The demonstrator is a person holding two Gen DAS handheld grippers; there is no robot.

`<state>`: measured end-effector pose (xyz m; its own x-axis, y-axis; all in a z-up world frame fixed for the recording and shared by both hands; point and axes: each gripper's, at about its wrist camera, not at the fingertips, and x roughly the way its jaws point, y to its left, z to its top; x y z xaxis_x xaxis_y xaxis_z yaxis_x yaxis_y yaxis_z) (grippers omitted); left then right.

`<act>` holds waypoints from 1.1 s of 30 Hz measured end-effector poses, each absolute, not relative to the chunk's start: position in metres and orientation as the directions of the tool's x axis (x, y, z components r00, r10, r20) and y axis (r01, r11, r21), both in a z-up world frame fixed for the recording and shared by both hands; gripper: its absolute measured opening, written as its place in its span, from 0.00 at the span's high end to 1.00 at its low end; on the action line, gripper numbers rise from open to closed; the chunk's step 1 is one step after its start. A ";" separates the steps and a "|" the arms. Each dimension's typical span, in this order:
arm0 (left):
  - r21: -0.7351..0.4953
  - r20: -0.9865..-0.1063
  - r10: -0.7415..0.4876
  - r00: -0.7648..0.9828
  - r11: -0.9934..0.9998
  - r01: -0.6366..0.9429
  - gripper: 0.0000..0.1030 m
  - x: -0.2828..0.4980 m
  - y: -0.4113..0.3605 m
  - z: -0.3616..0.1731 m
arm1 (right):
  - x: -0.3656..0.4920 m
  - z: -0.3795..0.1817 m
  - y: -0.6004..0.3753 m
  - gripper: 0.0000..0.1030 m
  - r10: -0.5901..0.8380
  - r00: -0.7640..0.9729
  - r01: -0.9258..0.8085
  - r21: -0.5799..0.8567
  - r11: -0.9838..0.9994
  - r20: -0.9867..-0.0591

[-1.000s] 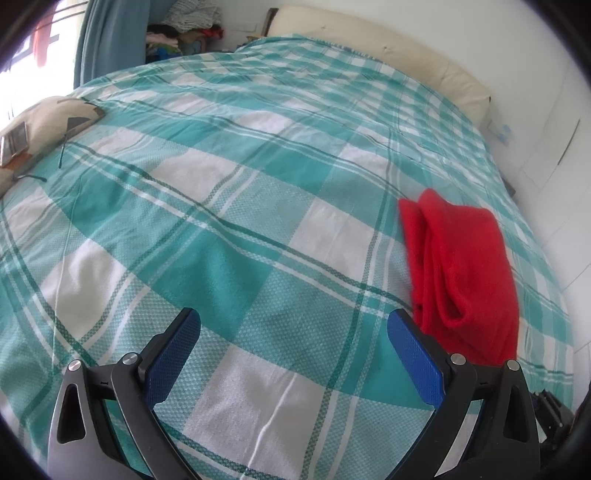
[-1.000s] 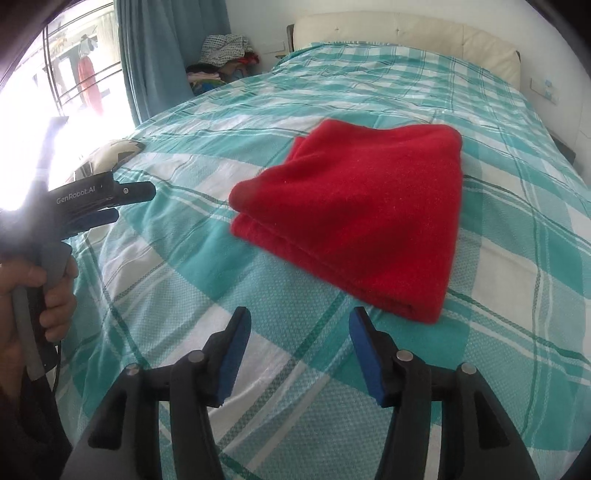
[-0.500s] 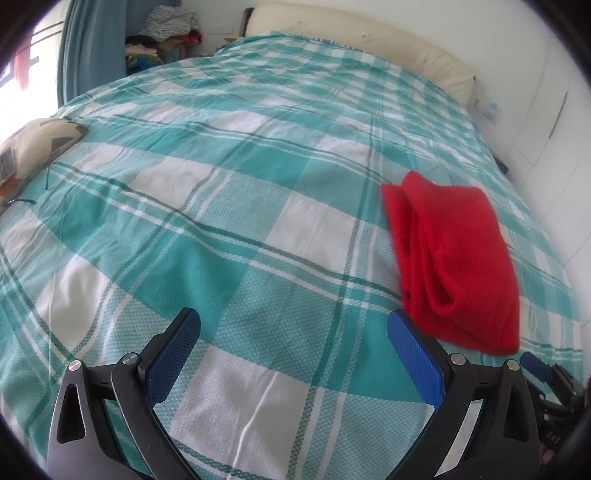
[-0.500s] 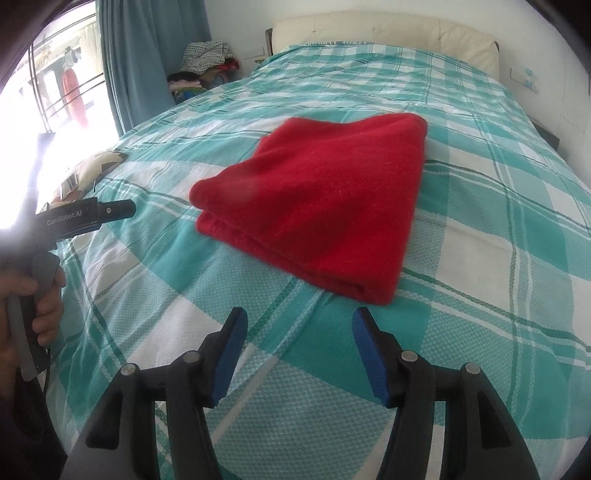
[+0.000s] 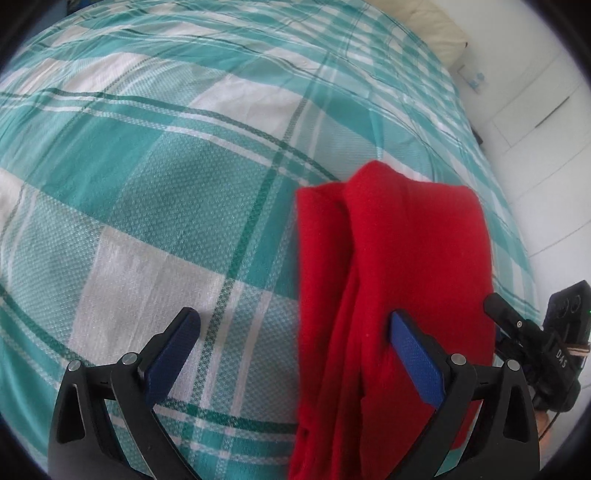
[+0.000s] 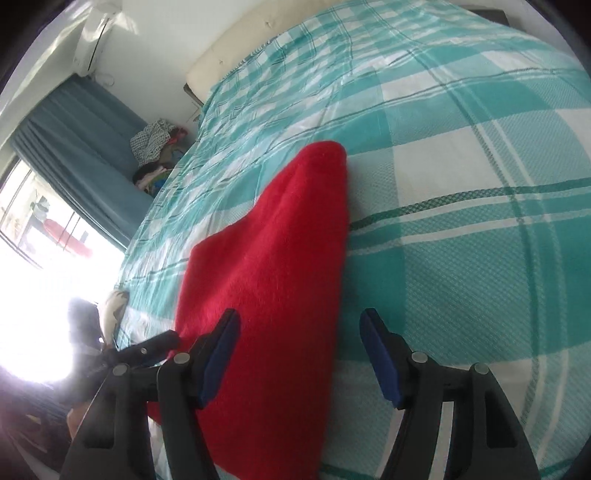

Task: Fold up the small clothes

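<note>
Left wrist view: left gripper (image 5: pixel 293 334) wide open, nothing gripped. Left pad (image 5: pixel 173 354) over bare bedspread (image 5: pixel 159 206). Right pad (image 5: pixel 415 360) over the red cloth (image 5: pixel 402 258), roughly mid-width of it near the close end; contact with the fabric not clear. Cloth's left edge sits between the two pads. Cloth folded, flat on the bedspread, long axis running away from the camera, extra fold layers showing along its left side. Right gripper's body (image 5: pixel 535 347) visible at the far right edge, just beside the cloth's right edge. Headboard (image 5: pixel 432 26) cream, at the far end of the bed.

Right wrist view: right gripper (image 6: pixel 299 354) partly open, jaws just been opening wider, holding nothing. View rolled, bed tilted in frame. Left pad (image 6: pixel 218 354) over the cloth (image 6: pixel 273 258), right pad (image 6: pixel 380 360) over bedspread (image 6: pixel 461 258) just past the cloth's right edge. That edge lies between the pads; pads not pressing on it. Touching or hovering: can't tell. Left gripper (image 6: pixel 147 349) in at lower left, tip at the cloth's left edge, partly lost in window glare. Blue curtain (image 6: pixel 74 147) and a clothes pile (image 6: pixel 155 147) beyond the bed's left side.
</note>
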<state>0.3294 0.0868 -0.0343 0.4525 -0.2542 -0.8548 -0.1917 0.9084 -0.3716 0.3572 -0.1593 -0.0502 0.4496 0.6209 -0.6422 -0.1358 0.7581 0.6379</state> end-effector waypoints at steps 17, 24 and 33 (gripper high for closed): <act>-0.245 -0.763 -0.200 0.615 0.969 0.011 0.82 0.306 0.052 0.056 | 0.307 0.055 -0.059 0.78 0.316 0.743 -0.394 -0.004 0.919 -0.590; -0.090 -0.782 -0.042 0.622 0.995 -0.045 0.28 0.316 0.046 0.049 | 0.344 0.057 -0.081 0.60 0.336 0.675 -0.332 0.136 0.934 -0.657; 0.100 -0.618 0.155 0.770 0.988 -0.118 0.00 0.212 0.049 0.050 | 0.269 0.015 -0.134 0.18 0.215 0.628 -0.254 0.064 0.965 -0.748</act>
<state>0.2120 0.0488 0.0497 0.7703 0.1551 -0.6185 -0.1184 0.9879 0.1004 0.2685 -0.1336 0.0147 0.6283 0.2149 -0.7477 -0.2538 0.9651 0.0642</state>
